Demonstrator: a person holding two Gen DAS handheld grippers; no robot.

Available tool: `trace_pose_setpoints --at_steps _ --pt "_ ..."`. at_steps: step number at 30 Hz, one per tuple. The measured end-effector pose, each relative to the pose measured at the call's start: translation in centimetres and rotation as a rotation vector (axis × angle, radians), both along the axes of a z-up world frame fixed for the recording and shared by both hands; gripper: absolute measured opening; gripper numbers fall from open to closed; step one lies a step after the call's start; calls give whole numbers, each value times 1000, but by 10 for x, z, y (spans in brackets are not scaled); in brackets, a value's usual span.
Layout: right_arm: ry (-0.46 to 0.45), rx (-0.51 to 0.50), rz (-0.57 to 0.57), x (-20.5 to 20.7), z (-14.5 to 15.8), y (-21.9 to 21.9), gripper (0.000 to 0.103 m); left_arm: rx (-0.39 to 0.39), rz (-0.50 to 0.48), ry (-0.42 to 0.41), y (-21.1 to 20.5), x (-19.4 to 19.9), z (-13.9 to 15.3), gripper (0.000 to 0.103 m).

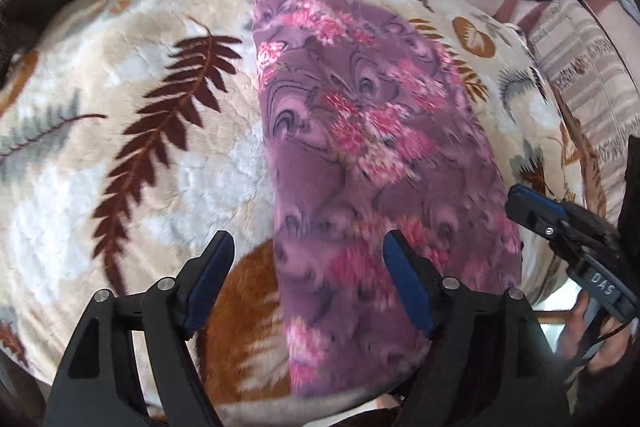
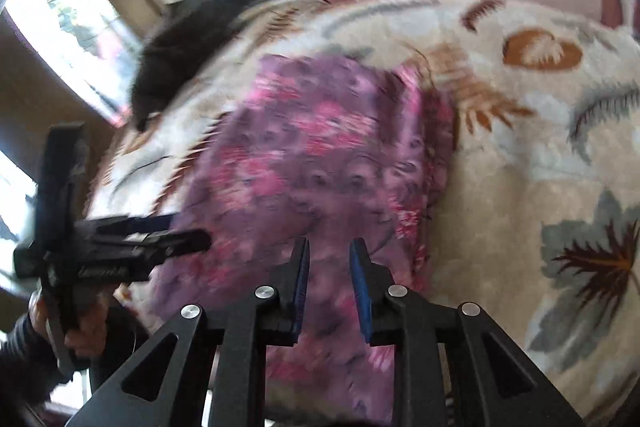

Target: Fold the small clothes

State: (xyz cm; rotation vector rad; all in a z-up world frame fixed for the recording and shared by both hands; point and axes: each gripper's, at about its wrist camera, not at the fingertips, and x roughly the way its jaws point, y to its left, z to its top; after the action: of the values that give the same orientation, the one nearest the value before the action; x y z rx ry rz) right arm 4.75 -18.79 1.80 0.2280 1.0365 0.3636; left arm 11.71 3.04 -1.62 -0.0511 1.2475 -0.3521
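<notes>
- And here's the purple floral garment [image 1: 360,155], lying long and flat on the leaf-print blanket [image 1: 120,155] that covers the bed, already narrowed to a strip by the look of it.
- The left hand-held gripper [image 1: 308,279] hovers over the near end of that strip, jaws spread wide, nothing between them; its right finger sits over the cloth, its left finger over bare blanket.
- Over to the right hand-held gripper [image 2: 329,281]: jaws parted by a narrow gap, blue pads showing, and no fabric pinched between them that I can see. It hangs above the near part of the garment.
- The right wrist view is smeared with motion, so whether either tool brushes the cloth is hard to tell.
- My read on the step: a lengthwise fold looks done, and both tools are lining up for the next grab at the near edge.
- What the next move calls for: each gripper takes a near corner, pinches every layer, then carries the end up and over toward the far end.
- Watch-out: fleecy cloth on a plush blanket, so a low pinch could snag the blanket too.
- A dark garment [image 2: 188,47] lies beyond the far end, well apart.
</notes>
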Motion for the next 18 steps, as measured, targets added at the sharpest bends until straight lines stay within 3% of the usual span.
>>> trace_pose_setpoints --at_steps 3,5,8,12,15,18 --pt "35 -10 19 -15 -14 3 33 36 -41 12 -5 -19 -13 77" --pt "127 -84 11 -16 -40 7 30 84 -59 55 -12 -21 -33 78" --pt "88 -86 -6 -26 -33 8 32 125 -66 34 -21 -23 -27 78" --pt "33 -36 -15 -40 -16 -1 33 112 -73 6 -26 -24 -12 78" --pt "121 -67 -47 -35 -41 -5 30 111 -28 53 -21 -18 -23 78" --pt "124 -30 -71 -32 -42 -10 29 56 15 103 -6 -19 -23 78"
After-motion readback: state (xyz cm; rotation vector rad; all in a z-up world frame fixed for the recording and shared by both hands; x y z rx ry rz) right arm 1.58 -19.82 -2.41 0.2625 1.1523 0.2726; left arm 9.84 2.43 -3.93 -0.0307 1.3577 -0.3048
